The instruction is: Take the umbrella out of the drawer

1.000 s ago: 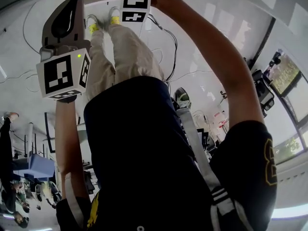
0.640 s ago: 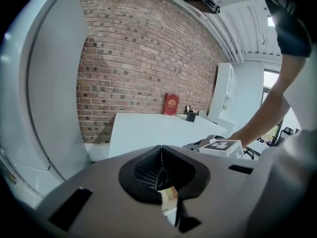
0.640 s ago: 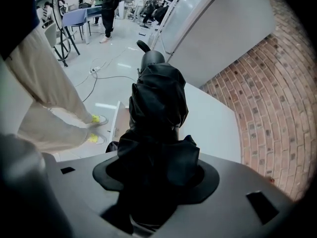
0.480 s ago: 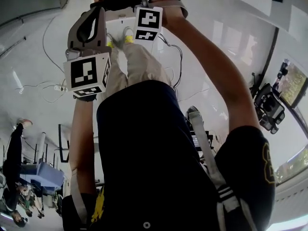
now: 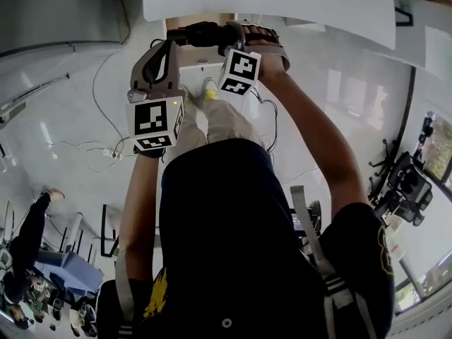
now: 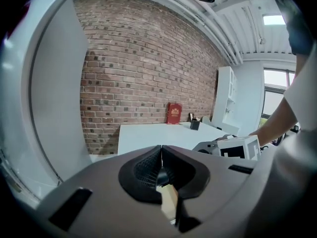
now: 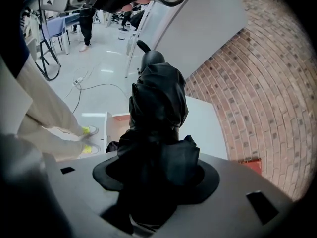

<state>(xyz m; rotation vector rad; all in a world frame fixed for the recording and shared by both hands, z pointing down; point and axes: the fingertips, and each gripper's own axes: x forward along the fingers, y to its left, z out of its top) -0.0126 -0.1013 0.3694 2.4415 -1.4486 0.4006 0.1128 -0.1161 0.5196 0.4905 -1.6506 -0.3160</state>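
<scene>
Your right gripper [image 7: 156,182] and left gripper [image 6: 161,170] stand higher than a second ago, the right clamped on the folded black umbrella [image 7: 157,98] above the open drawer [image 7: 116,122], the left closed empty; judged light, soft, slippery, so hold its firm middle.

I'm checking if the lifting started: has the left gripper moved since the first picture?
Yes. Against the person's yellow shoes, the left gripper has shifted up the head view, toward the white table.
</scene>
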